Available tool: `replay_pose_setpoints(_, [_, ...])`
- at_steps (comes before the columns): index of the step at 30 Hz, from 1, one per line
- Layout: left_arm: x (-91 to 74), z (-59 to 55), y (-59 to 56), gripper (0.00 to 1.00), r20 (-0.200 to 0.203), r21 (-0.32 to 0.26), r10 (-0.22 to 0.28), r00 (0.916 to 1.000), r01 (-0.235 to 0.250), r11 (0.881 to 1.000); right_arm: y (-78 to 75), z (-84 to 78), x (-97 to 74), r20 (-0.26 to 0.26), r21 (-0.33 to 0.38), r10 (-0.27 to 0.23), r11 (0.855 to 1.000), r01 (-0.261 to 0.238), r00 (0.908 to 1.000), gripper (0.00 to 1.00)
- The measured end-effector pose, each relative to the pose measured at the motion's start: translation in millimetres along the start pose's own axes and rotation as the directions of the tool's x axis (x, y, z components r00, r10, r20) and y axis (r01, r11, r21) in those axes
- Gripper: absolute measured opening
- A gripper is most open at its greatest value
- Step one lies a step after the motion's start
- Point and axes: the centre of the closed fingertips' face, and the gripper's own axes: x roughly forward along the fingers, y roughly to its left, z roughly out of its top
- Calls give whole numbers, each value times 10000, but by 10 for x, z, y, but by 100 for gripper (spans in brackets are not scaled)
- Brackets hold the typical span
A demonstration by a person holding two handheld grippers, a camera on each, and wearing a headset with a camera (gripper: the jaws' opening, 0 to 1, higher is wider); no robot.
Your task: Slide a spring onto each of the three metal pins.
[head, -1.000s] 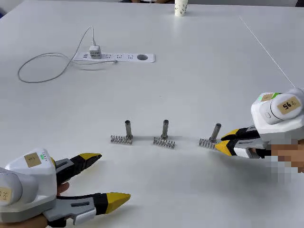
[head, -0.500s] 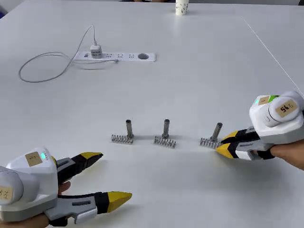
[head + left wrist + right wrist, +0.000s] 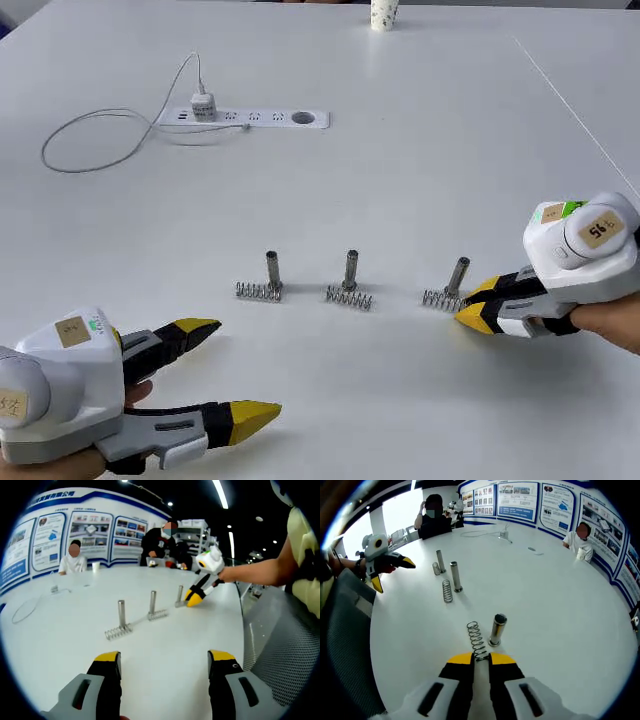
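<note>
- Counter point(image 3: 420, 150): white and flat, it carries everything listed below.
- Left hand-held gripper point(image 3: 245, 367): at 7 o'clock in the head view. Its yellow-tipped jaws are spread wide with nothing between them, well short of the row of pins.
- Cable point(image 3: 90, 130): white, looped on the counter at 10 o'clock, running to a charger point(image 3: 203, 104).
- Power strip point(image 3: 245, 119): white, at 11 o'clock, with the charger plugged into its left end.
- Left pin point(image 3: 272, 270): metal and upright, first in a row across the middle of the counter.
- Left spring point(image 3: 257, 292): lies flat at the foot of the left pin, on its 8 o'clock side, not on the pin.
- Middle pin point(image 3: 351, 268): upright.
- Middle spring point(image 3: 348, 297): lies flat at the foot of the middle pin, at 6 o'clock.
- Paper cup point(image 3: 384, 14): at the far edge, 12 o'clock.
- Right pin point(image 3: 458, 275): upright and bare.
- Right spring point(image 3: 441, 299): lies flat on the counter at the foot of the right pin.
- Right hand-held gripper point(image 3: 481, 659): at 4 o'clock in the head view. Its jaws are pressed together, pinching the near end of the right spring, just beside the right pin.
</note>
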Motion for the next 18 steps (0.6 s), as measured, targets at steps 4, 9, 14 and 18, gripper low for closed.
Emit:
replay_pose_setpoints(4, [7, 3, -21, 71, -10, 12, -66, 10000, 66, 10000, 7, -7, -1, -8, -55, 49, 10000, -49, 10000, 12])
replay_pose_setpoints(9, [15, 9, -42, 71, -23, 55, -178, 9998, 178, 9998, 36, -14, -18, -41, -155, 103, 9998, -104, 9999, 12])
replay_pose_setpoints(14, [43, 18, -79, 70, -99, 186, -364, 9993, 366, 9992, 81, -1, -41, -47, -312, 157, 9994, -159, 9999, 12])
replay_pose_setpoints(18, [94, 52, -120, 70, -153, 358, -616, 9980, 621, 9974, 126, 12, -47, -7, -309, 309, 9990, -309, 9995, 12])
